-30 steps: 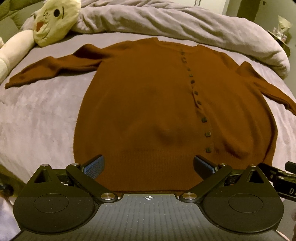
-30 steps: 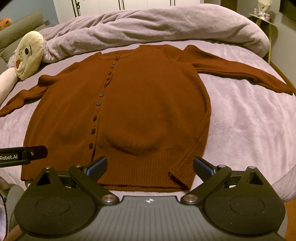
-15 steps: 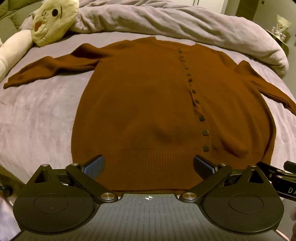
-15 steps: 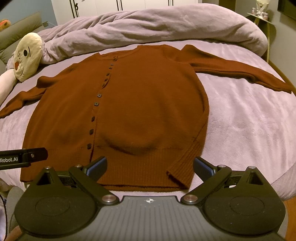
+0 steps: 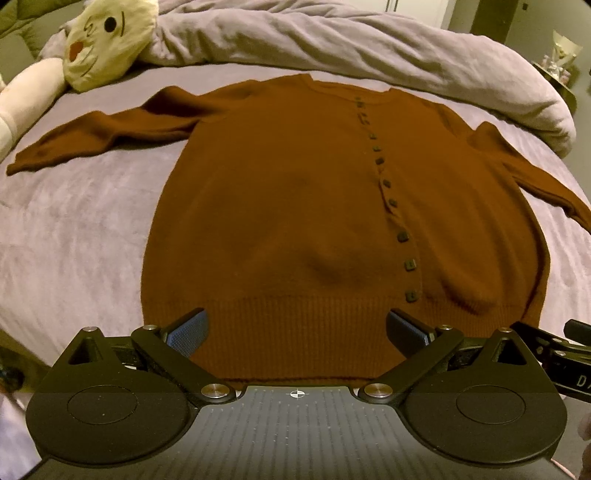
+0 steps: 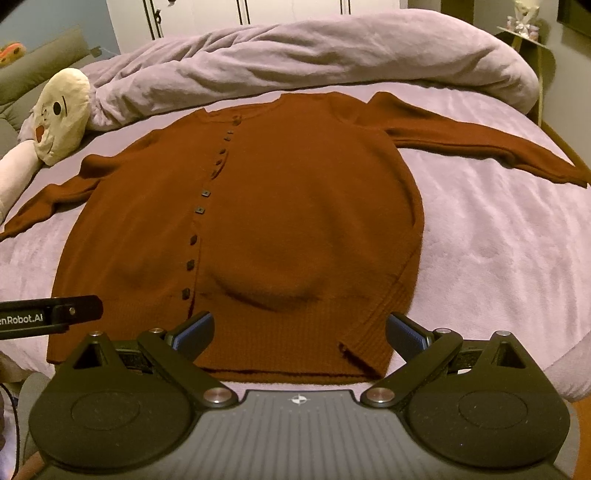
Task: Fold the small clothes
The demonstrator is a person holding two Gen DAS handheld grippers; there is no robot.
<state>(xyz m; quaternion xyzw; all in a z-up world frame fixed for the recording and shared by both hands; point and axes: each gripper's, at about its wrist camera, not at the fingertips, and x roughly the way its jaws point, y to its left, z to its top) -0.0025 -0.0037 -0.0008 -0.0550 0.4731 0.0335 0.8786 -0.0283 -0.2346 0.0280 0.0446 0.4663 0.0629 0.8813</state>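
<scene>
A brown buttoned cardigan (image 5: 295,206) lies flat and face up on the bed, both sleeves spread out to the sides; it also shows in the right wrist view (image 6: 280,221). My left gripper (image 5: 295,328) is open and empty, hovering over the left part of the ribbed hem. My right gripper (image 6: 299,328) is open and empty over the right part of the hem, near the hem's right corner (image 6: 373,354). Part of each gripper shows at the edge of the other's view.
The bed has a lilac blanket (image 5: 74,236). A rumpled duvet (image 6: 295,59) lies along the far side. A cream plush toy (image 5: 107,40) lies at the far left. A bedside table (image 6: 524,33) stands at the far right. The bed's near edge is just below the hem.
Both grippers have shifted slightly; the cardigan sits a little lower and further right in the left view. Both stay open, nothing has been grasped.
</scene>
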